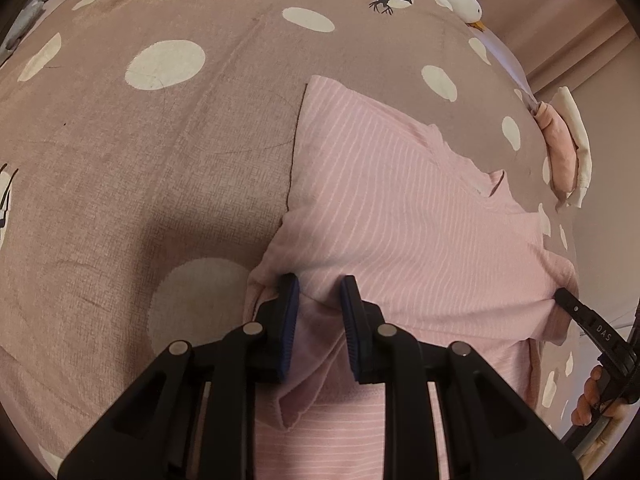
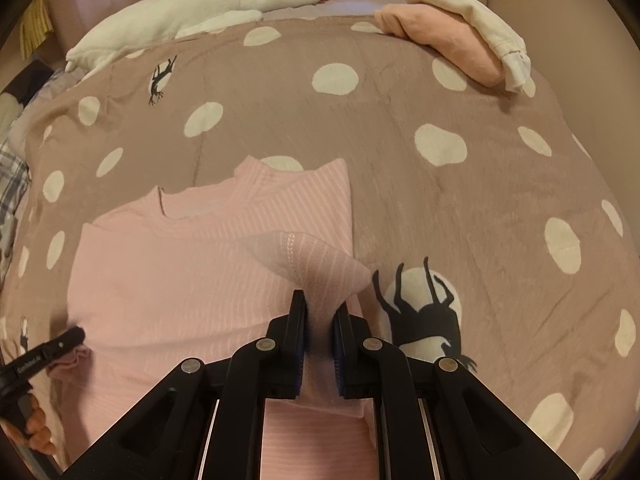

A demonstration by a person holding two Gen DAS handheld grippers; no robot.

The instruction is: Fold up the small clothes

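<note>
A pink striped shirt [image 1: 400, 220] [image 2: 180, 272] lies partly folded on a brown bedspread with white dots [image 1: 160, 140] [image 2: 440, 200]. My left gripper [image 1: 319, 284] is shut on a bunched fold at the shirt's near left edge. In the right wrist view the same gripper [image 2: 68, 338] shows at the shirt's left edge. My right gripper [image 2: 320, 300] is shut on the shirt's near right corner, which rises in a lifted peak above the pads. Its tip [image 1: 568, 296] appears at the shirt's right edge in the left wrist view.
A stack of folded clothes, pink under cream [image 2: 452, 40] [image 1: 564, 148], sits at the bed's far right. A white plush goose [image 2: 180, 12] [image 1: 460, 0] lies along the far edge. Plaid fabric [image 2: 12, 188] is at the left. Fingers of a hand [image 1: 592, 400] [image 2: 36, 428] hold the handles.
</note>
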